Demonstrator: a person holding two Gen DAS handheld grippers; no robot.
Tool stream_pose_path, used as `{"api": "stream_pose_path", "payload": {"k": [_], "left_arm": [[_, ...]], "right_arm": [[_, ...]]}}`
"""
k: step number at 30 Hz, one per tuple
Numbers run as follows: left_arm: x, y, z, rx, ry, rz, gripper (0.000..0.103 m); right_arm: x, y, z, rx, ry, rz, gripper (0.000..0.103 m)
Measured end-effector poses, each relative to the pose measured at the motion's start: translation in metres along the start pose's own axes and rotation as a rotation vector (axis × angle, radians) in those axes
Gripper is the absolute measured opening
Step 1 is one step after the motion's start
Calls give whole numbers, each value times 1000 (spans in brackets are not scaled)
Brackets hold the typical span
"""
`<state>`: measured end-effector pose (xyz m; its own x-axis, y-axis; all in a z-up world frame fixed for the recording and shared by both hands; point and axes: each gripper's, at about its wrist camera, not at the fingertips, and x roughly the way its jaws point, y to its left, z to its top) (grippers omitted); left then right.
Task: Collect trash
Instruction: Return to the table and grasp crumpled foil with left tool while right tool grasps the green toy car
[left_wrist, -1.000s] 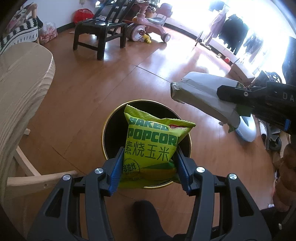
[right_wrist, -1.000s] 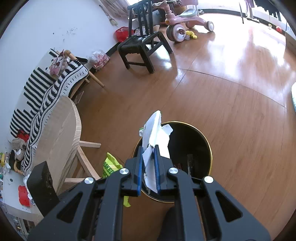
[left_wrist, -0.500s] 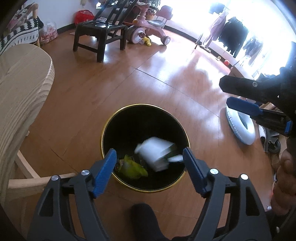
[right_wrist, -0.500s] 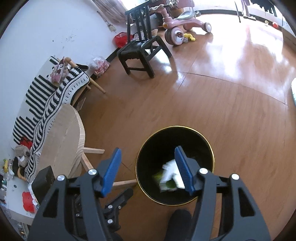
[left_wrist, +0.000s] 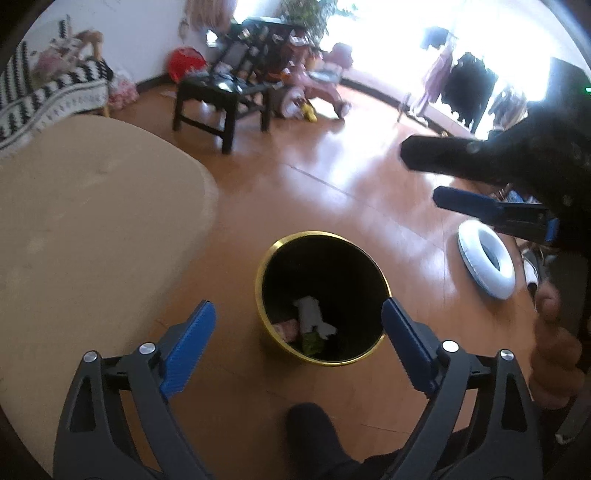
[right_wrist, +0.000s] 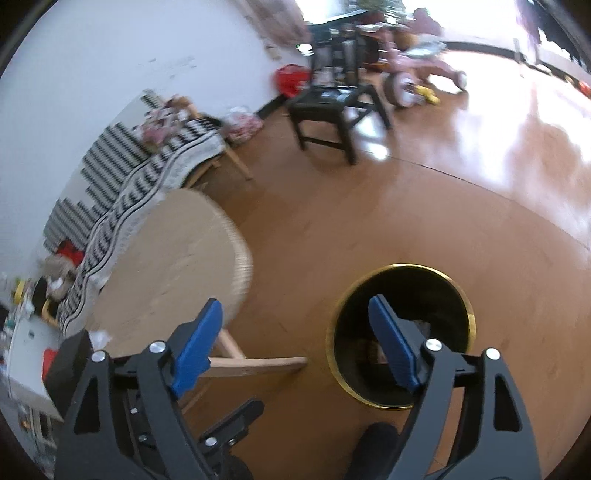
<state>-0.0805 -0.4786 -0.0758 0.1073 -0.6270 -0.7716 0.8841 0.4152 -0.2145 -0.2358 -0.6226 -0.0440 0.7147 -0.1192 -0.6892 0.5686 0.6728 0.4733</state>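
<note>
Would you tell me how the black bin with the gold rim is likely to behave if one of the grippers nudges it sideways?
The bin probably slides on the glossy wooden floor rather than gripping it. It looks light: only a white wrapper and a green bag lie inside. A push at its rim might tip it, since it stands upright and looks tall.

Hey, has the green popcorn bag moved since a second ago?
Yes. It left the left tool, whose jaws have just been opening, and dropped down into the black bin, where the popcorn bag lies at the bottom.
</note>
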Motion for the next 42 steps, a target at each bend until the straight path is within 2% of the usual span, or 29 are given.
{"api": "stream_pose_path", "payload": {"k": [9, 14, 23, 28, 34, 37, 42], "left_arm": [[-122, 92, -37, -99, -120, 164, 91], [-189, 155, -81, -191, -165, 289, 92], [-270, 259, -168, -392, -178, 496, 92], [-300, 314, -204, -492, -177, 594, 92], [-303, 373, -236, -539, -116, 712, 92], [-297, 393, -244, -548, -86, 724, 92], [-289, 414, -241, -557, -85, 704, 92]], "right_arm": [[31, 145, -19, -164, 63, 158, 81], [55, 232, -40, -285, 113, 227, 81], [105, 371, -116, -530, 237, 319, 81], [126, 415, -159, -657, 305, 356, 81], [152, 446, -197, -777, 370, 356, 81], [166, 451, -209, -805, 402, 339, 76], [181, 452, -218, -838, 431, 320, 67]]}}
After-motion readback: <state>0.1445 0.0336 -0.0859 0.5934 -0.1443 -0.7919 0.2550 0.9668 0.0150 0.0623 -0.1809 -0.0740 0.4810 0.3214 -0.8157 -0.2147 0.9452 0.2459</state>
